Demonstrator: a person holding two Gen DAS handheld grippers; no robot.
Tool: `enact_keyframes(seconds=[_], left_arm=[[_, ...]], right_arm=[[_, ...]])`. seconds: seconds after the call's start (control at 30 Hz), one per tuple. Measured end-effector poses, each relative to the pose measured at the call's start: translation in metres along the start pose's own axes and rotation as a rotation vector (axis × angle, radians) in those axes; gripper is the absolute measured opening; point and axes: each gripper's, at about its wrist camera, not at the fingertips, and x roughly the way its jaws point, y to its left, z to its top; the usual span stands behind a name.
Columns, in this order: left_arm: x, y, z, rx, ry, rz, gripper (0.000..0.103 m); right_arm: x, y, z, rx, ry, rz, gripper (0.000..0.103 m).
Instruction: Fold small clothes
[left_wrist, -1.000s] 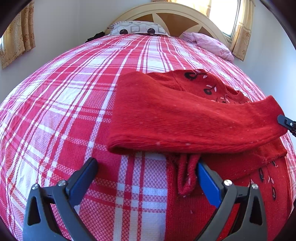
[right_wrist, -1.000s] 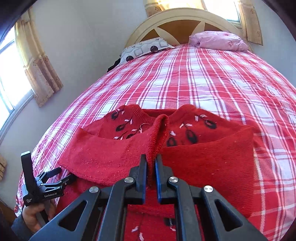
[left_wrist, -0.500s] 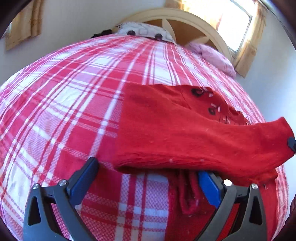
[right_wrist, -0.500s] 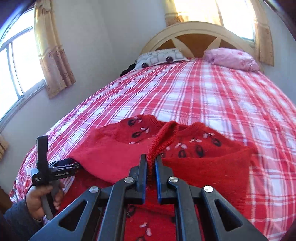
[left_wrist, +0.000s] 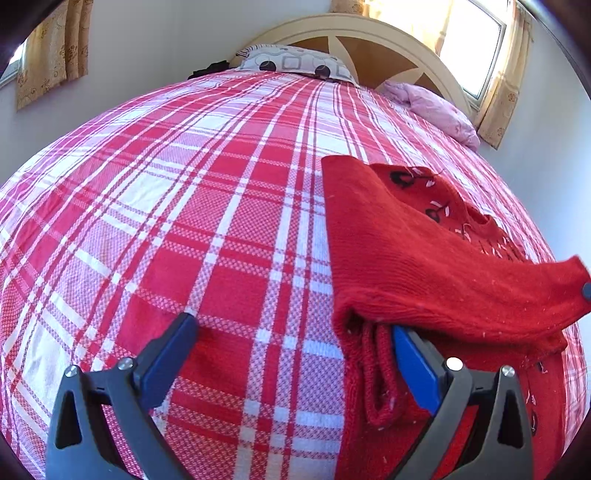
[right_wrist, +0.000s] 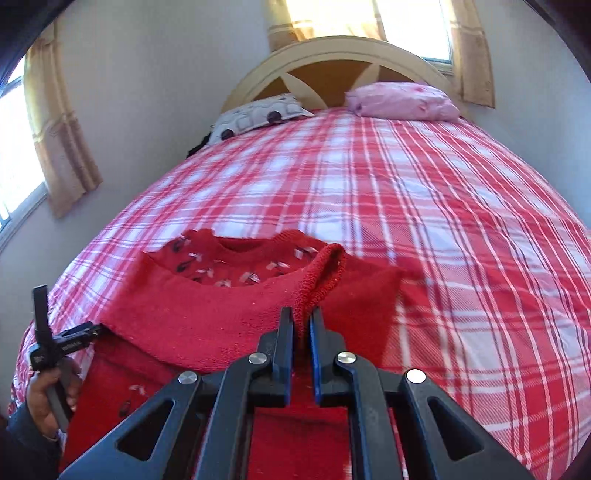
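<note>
Red-and-white plaid bedspread (right_wrist: 424, 206) fills both views, headboard (right_wrist: 332, 55) at the far end with a grey patterned pillow (right_wrist: 255, 116) and a pink pillow (right_wrist: 402, 101). Red knit sweater (right_wrist: 207, 317) lies at the near edge of the bed, neckline pointing toward the headboard, black-and-white motifs on the chest.

Change vs a second ago: the cuff held in the right gripper (right_wrist: 303, 325) has swung across to the right in its view, and the sleeve (left_wrist: 424, 266) now stretches as a taut band over the chest instead of sitting bunched at the centre. In the left wrist view the sweater has shifted from mid-frame to the right side. Reads as the sleeve fold being pulled square across the body; sleeve not yet laid down.

Right tongs are pressed together, pinching the ribbed cuff (right_wrist: 321, 277), pointing down at a slant over the sweater's lower body.

Left gripper (left_wrist: 295, 339): tongs spread wide, right pad tucked under the sleeve fold, nothing pinched. Left hand (right_wrist: 48, 391) holds it low at the sweater's left edge, tilted steeply down, basically parked.
</note>
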Motion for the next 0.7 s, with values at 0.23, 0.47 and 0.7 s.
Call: enact_keyframes(seconds=[0.23, 0.47, 0.7], left_arm=[[-0.004, 0.001, -0.002, -0.008, -0.004, -0.005, 0.103], [-0.011, 0.008, -0.004, -0.049, -0.022, -0.061, 0.103], [-0.044, 0.028, -0.021, -0.114, -0.05, -0.018, 0.103]], right_arm=[[0.032, -0.025, -0.028, 0.059, 0.103, -0.011, 0.008], [0.034, -0.037, -0.045, 0.12, 0.09, -0.014, 0.011], [0.005, -0.036, -0.048, 0.105, 0.028, -0.065, 0.033]])
